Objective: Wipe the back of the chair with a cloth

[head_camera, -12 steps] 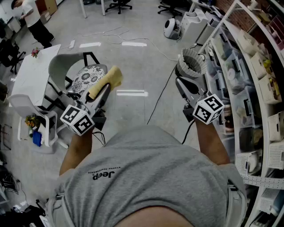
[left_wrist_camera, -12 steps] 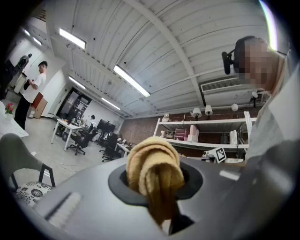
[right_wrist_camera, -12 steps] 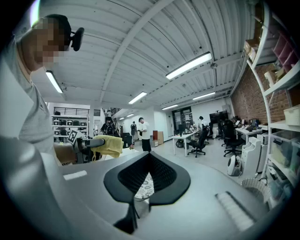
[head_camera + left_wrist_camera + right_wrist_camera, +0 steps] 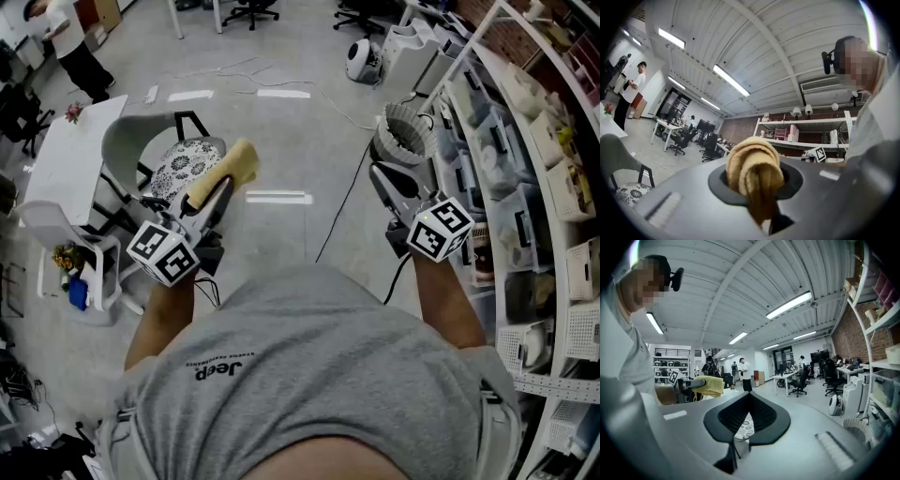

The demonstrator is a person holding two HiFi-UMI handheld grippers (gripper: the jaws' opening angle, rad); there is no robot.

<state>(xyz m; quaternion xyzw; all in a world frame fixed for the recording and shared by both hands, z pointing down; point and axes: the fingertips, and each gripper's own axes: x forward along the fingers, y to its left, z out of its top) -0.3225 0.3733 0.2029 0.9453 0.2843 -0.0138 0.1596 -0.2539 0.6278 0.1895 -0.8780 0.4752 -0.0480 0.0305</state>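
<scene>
Left gripper point(image 4: 217, 192): clamped on cloth point(image 4: 236, 161), held ready for wiping chair point(image 4: 131, 131) back | right gripper point(image 4: 386, 183): closed, empty, kept aside.

Your light comes from long ceiling tubes point(image 4: 731, 80), bright and even, so the floor point(image 4: 281, 141) in your head view reads pale with only soft shadows. The tubes glare white in both gripper views, which bend hard toward the edges and fall to black corners. Close to the left lens, the cloth point(image 4: 754, 176) looks soft, perhaps out of focus.
</scene>
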